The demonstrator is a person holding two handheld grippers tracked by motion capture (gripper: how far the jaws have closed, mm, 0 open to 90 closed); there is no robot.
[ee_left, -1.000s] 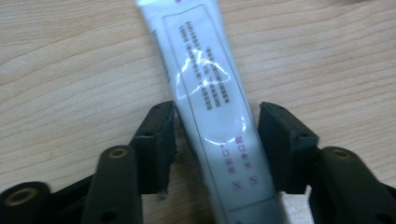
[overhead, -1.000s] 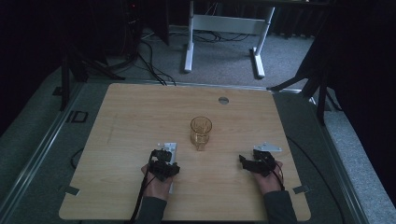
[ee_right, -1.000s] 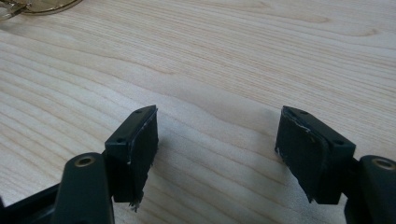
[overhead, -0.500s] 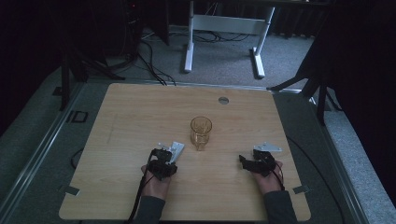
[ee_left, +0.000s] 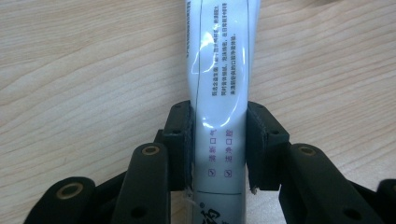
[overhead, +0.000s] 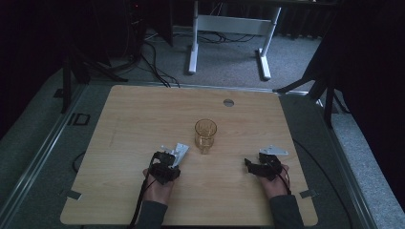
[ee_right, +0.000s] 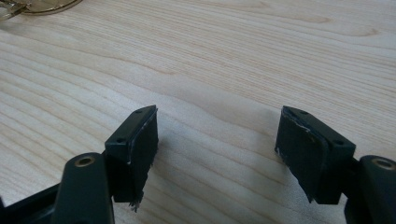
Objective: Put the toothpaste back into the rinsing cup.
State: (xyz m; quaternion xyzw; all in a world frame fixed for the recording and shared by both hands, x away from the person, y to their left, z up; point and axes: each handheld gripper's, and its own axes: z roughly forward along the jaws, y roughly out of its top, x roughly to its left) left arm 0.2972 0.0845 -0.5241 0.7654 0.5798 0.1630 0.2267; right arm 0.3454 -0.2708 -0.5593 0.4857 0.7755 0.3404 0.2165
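- High view: wooden table (overhead: 143, 114) with a clear glass tumbler (overhead: 206, 135) standing upright near its middle. The left gripper (overhead: 173, 155) sits just left of and nearer the person than the glass, a white tube (overhead: 180, 151) poking out ahead of it, tilted toward the glass but apart from it. The right gripper (overhead: 253, 164) rests low over bare wood, well to the right of the glass. A small round grommet (overhead: 229, 102) shows near the far edge.
- Left gripper view: the white tube (ee_left: 219, 84), printed with small text and two tick boxes, runs lengthwise between the jaws. Both pads (ee_left: 181, 140) press its sides; the jaws have just been closing, and the tube is pinched between them. Whether the tube is off the wood yet, cannot tell.
- Right gripper view: the right gripper (ee_right: 217, 140) has its jaws spread wide, nothing between them, only wood grain below. The base of the glass tumbler (ee_right: 32, 6) peeks in at the top left corner.
- Progress, as a judgement: the grasp on the tube looks made, so the pick is at its first stage. Left to do, likely: lift the tube and carry it toward the glass, perhaps stand it inside. The glass is empty, and the right hand has no part in the work so far.
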